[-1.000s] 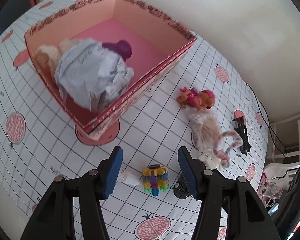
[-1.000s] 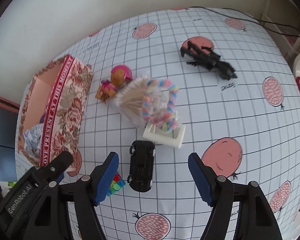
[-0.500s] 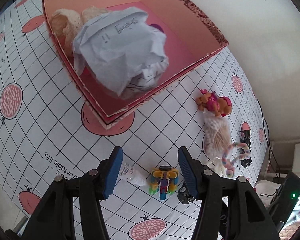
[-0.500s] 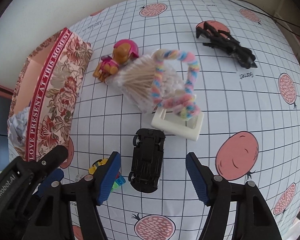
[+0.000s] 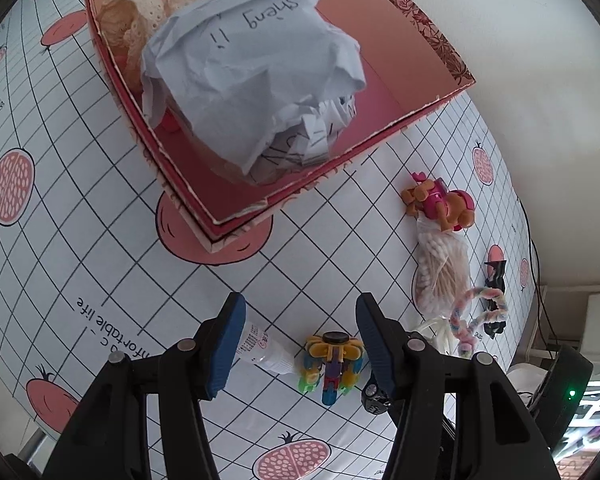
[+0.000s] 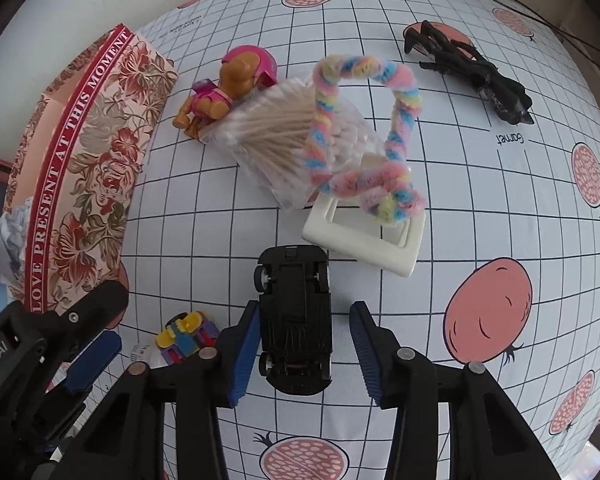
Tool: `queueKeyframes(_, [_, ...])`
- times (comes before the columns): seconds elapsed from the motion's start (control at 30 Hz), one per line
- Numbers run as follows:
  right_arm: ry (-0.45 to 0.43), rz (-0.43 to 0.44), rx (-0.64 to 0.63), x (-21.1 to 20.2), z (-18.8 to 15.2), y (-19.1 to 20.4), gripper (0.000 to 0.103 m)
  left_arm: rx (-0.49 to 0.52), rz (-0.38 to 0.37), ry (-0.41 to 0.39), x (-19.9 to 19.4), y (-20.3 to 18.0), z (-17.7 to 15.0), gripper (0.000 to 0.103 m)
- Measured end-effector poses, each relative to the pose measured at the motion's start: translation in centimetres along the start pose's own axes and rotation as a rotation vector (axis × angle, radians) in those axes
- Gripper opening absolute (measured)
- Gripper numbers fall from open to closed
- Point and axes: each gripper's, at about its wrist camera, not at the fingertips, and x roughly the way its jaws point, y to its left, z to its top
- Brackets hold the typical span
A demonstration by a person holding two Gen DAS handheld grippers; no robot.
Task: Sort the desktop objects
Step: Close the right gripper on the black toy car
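My right gripper (image 6: 304, 348) points down over an upturned black toy car (image 6: 296, 316). Its jaws are closing with the car between them: the left pad is at the car's side, the right pad still stands off with a gap. My left gripper (image 5: 300, 340) is open just above the cloth, over a small white bottle (image 5: 266, 352) and a colourful block toy (image 5: 332, 364); neither pad touches them. The pink floral box (image 5: 420, 16) holds crumpled paper (image 5: 252, 72) and a lace piece (image 5: 128, 16).
Behind the car lie a white frame (image 6: 364, 240), a pastel pipe-cleaner loop (image 6: 364, 140), a bag of cotton swabs (image 6: 276, 132), a pink dog figure (image 6: 228, 84) and a black toy (image 6: 472, 72). The box wall (image 6: 80, 160) stands left. Cables trail off the table's far right.
Both grippers have come down towards the cloth and rolled a little. The right jaws have narrowed around the black car. The left jaws kept their width.
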Motion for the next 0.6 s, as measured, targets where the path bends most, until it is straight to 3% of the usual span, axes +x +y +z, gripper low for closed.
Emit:
queueKeyframes(0.07, [-0.001, -0.010, -0.007, 0.0, 0.0, -0.2, 0.037, 0.001, 0.000, 0.002, 0.0, -0.1, -0.1, 0.059])
queueKeyframes(0.27, [0.001, -0.013, -0.028, -0.3, 0.0, -1.1, 0.036, 0.016, -0.011, 0.014, 0.1, -0.9, -0.4, 0.059])
queueKeyframes(0.53, [-0.122, 0.002, 0.071, -4.2, 0.3, -4.2, 0.036, 0.051, -0.027, 0.035, 0.4, -2.3, -1.2, 0.059])
queueKeyframes(0.6, [-0.135, 0.011, 0.038, -4.8, 0.4, -5.0, 0.036, 0.060, -0.023, 0.037, 0.5, -2.5, -1.3, 0.059])
